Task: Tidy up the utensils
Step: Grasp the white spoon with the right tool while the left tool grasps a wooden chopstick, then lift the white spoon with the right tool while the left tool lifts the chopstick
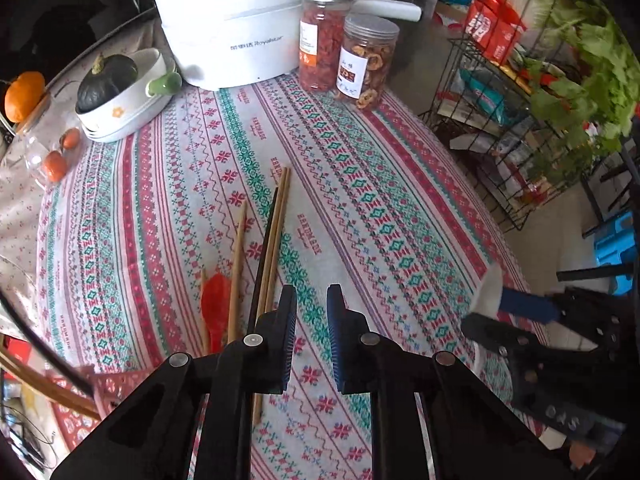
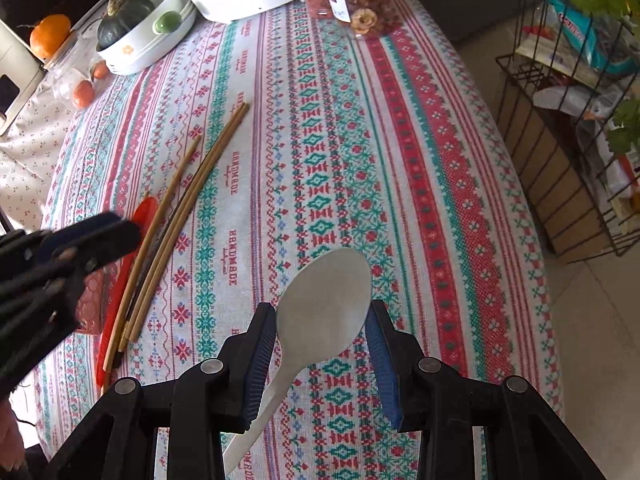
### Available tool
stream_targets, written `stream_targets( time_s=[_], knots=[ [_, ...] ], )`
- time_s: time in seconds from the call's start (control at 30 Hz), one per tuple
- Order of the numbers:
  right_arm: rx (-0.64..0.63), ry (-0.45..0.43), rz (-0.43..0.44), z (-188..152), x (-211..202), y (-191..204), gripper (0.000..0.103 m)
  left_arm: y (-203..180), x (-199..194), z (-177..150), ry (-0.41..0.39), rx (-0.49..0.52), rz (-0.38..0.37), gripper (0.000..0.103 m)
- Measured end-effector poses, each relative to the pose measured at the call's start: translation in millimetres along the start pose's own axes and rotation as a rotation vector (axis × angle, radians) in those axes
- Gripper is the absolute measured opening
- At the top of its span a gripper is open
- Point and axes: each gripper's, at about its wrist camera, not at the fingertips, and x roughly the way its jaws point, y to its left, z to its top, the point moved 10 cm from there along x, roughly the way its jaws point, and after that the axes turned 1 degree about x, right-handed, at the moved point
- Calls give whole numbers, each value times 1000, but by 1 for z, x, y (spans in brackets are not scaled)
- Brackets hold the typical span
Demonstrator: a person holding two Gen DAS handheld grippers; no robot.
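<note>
We are holding a white spoon (image 2: 324,300) in our right gripper (image 2: 322,344): its bowl is sitting between the two blue-padded fingers (image 2: 262,360), with the pads lying against its two edges, and its handle is running back and down to the lower left, under the gripper body. So the right fingers are gripping the spoon at a middling spread, and the spoon is hanging above the patterned desk (image 2: 400,160) rather than lying on it.

Our left gripper (image 1: 312,336) is carrying nothing. Its fingers (image 1: 286,344) are standing close together with only a narrow gap, and through that gap we are seeing bare cloth.

What the coming move turns on, as we are judging it, is the loose bundle still on the desk: the wooden chopsticks (image 1: 276,240), one darker stick among them, and a red spoon (image 1: 216,308) lying alongside. In the left wrist view they are lying just to the left of the left fingers, with their long axis running away from us toward the white cooker (image 1: 240,28), nearly parallel to the fingers, and their near ends are passing under the left finger. In the right wrist view the same bundle (image 2: 188,208) is lying well to the left of the held spoon, and the left gripper (image 2: 80,240) is hovering right over its near end. So the left hand is clearly the nearer one. To take a stick it would need to shift sideways to the left and spread its fingers across the sticks, not along them.
</note>
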Motion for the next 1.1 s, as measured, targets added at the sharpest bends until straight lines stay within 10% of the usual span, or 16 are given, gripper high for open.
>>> stream_targets(
  time_s=[0.77, 1.1],
  knots=[
    [8, 24, 38, 3, 6, -3, 41, 29, 91, 46, 114, -56, 53, 10],
    [-14, -60, 6, 7, -15, -7, 41, 6, 25, 49, -32, 7, 7, 4]
  ],
)
